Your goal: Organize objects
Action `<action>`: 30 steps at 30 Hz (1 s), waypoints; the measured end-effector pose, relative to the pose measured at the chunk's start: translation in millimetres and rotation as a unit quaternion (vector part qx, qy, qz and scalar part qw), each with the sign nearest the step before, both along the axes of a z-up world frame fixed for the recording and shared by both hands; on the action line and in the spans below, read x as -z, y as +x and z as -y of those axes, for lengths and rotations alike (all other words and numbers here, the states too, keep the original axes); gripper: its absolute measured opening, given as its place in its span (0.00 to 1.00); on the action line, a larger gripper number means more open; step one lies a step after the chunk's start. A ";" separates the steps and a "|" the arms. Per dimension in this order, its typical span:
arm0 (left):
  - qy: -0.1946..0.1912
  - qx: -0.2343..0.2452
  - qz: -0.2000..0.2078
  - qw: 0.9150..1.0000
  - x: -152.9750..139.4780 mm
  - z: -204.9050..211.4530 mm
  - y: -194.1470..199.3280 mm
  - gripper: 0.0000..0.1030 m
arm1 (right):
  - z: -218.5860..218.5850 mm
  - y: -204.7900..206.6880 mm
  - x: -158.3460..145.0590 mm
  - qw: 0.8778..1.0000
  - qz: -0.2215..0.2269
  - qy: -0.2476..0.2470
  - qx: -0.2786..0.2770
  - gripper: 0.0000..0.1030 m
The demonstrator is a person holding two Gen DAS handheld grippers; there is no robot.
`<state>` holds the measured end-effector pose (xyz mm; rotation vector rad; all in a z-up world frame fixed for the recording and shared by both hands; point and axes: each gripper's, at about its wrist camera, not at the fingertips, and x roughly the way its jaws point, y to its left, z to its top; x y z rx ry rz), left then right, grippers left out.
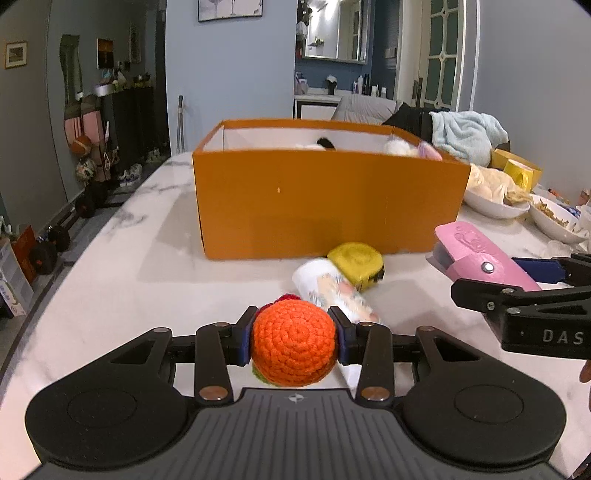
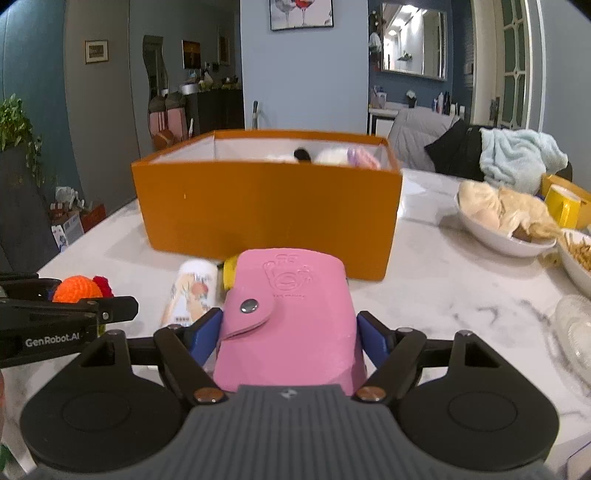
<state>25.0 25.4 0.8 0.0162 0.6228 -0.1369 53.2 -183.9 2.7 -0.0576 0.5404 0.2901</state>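
Home, dining/living area. Marble table (image 2: 443, 295) w/ bowls (image 2: 498, 236) of food, yellow mug (image 2: 561, 206), orange box (image 2: 266, 210). Blue towel (image 2: 517, 155) and dark clothes draped over chairs. Framed wineglass print (image 2: 301, 13) on blue wall, small pics (image 2: 96, 51) on side wall. Mirror (image 2: 413, 44) above counter w/ bottles (image 2: 443, 101), likely vanity. Glazed door (image 2: 513, 62) at right. Shoes (image 1: 131, 173) and balls (image 1: 81, 146) by dark cabinet, houseplant (image 2: 16, 129), cartons (image 2: 70, 221) on floor.

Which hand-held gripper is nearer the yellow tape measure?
Right. The right hand-held gripper, holding the pink wallet, sits just before the yellow tape measure; the left hand-held gripper is further back.
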 end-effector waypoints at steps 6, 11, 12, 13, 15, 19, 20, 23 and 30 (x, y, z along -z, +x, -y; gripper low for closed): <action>0.007 0.004 0.016 1.000 -14.3 5.5 5.2 0.45 | -0.3 -3.9 -21.0 1.000 0.025 0.002 -0.005 0.76; 0.009 0.008 0.029 1.000 -28.5 8.7 14.0 0.45 | -4.4 -4.9 -36.2 0.999 0.044 -0.001 -0.009 0.76; 0.010 0.008 0.032 0.999 -31.9 9.0 16.8 0.45 | -4.7 -4.5 -39.0 0.999 0.047 -0.001 -0.010 0.76; 0.012 0.007 0.034 0.999 -35.1 9.9 19.2 0.45 | -4.5 -3.3 -42.3 0.999 0.050 -0.001 -0.010 0.76; 0.010 0.006 0.039 0.999 -40.8 10.1 24.0 0.45 | -4.6 -0.9 -48.4 0.998 0.055 -0.002 -0.012 0.76; 0.013 0.005 0.047 0.999 -51.9 12.1 35.8 0.45 | -6.8 4.7 -58.5 0.998 0.065 -0.006 -0.017 0.76; 0.015 0.006 0.048 0.999 -54.5 12.5 38.9 0.45 | -7.4 6.7 -61.2 0.998 0.068 -0.008 -0.017 0.76; 0.016 0.005 0.056 0.998 -62.4 11.8 48.7 0.45 | -8.6 14.1 -69.3 0.997 0.074 -0.010 -0.018 0.76; 0.016 0.006 0.063 0.998 -74.3 13.6 72.9 0.45 | -16.0 34.1 -83.4 0.996 0.081 -0.015 -0.025 0.76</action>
